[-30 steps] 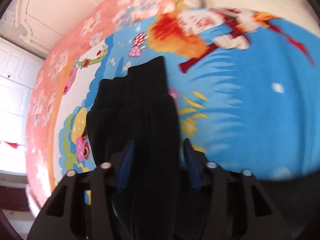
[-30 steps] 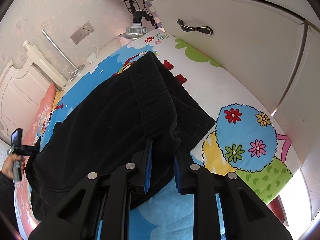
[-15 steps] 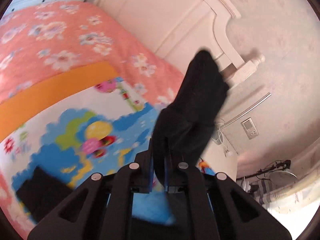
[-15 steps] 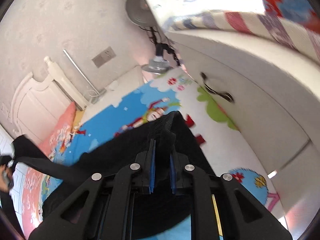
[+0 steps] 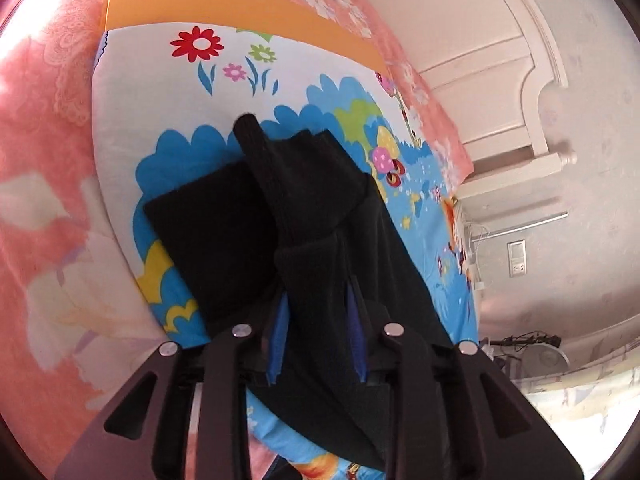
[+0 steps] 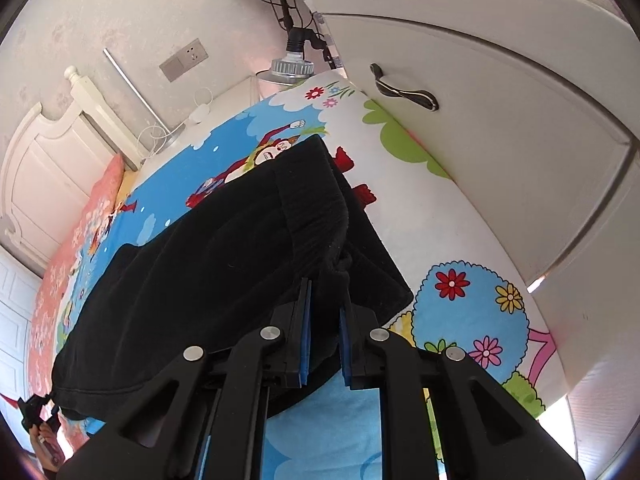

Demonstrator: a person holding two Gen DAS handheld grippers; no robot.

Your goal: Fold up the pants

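In the left wrist view, the left gripper (image 5: 318, 338) is seen at 6 o'clock, its jaws parted with a band of the black pants (image 5: 304, 216) lying between the blue pads (image 5: 278, 344); whether the cloth is pinched cannot be told. The pants are draped from the jaws toward 12 o'clock over a cartoon sheet (image 5: 224, 80) on the bed. A white headboard (image 5: 508, 80) is seen at 2 o'clock.

In the right wrist view, the right gripper (image 6: 323, 340) is closed on the ribbed waistband (image 6: 316, 208) at 6 o'clock. The pants (image 6: 192, 276) are spread toward 9 o'clock across the sheet (image 6: 420, 220). A white cabinet door (image 6: 500, 140) stands at 2 o'clock.
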